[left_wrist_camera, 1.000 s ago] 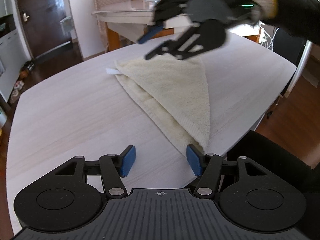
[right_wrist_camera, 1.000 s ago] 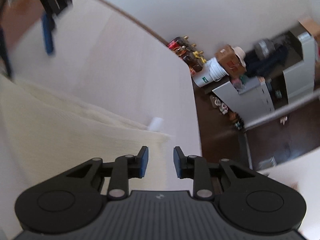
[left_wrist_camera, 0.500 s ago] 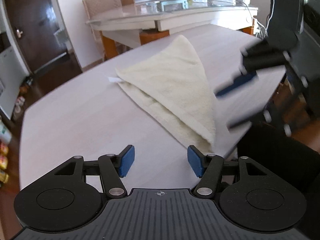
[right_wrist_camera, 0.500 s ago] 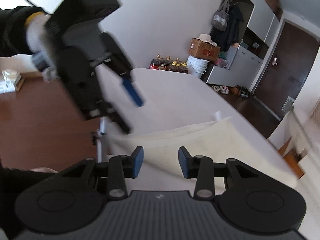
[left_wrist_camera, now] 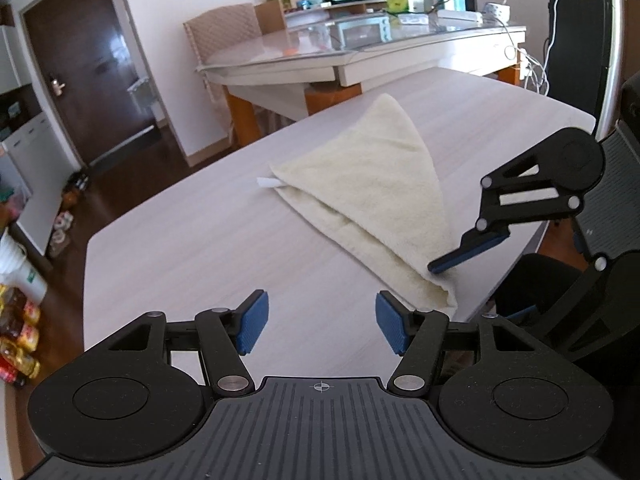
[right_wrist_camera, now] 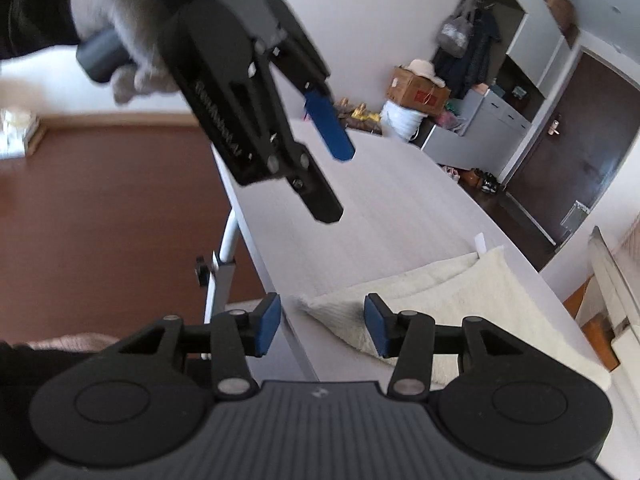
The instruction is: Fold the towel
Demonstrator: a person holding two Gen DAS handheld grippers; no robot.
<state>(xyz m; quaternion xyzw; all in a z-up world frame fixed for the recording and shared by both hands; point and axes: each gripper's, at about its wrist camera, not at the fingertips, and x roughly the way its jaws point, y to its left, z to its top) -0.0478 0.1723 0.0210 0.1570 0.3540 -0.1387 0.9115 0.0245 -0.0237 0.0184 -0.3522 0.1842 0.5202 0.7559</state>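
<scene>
White tabletop (left_wrist_camera: pixel 192 240) carries a cream towel (left_wrist_camera: pixel 372 184) folded into a triangle, a cluttered glass table (left_wrist_camera: pixel 320 52) behind. Left gripper (left_wrist_camera: pixel 320 322) hovers wide and empty; right gripper (right_wrist_camera: pixel 323 325), jaws opening, holds nothing beside the towel's near corner.

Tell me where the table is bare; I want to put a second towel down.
Bare table spreads from the towel's tagged edge to the side toward the door. It's tight at the near corner, where the right gripper, jaws opening, hangs by the towel.

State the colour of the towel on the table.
The towel is a pale cream, plain with no pattern; it shows best in the left wrist view.
</scene>
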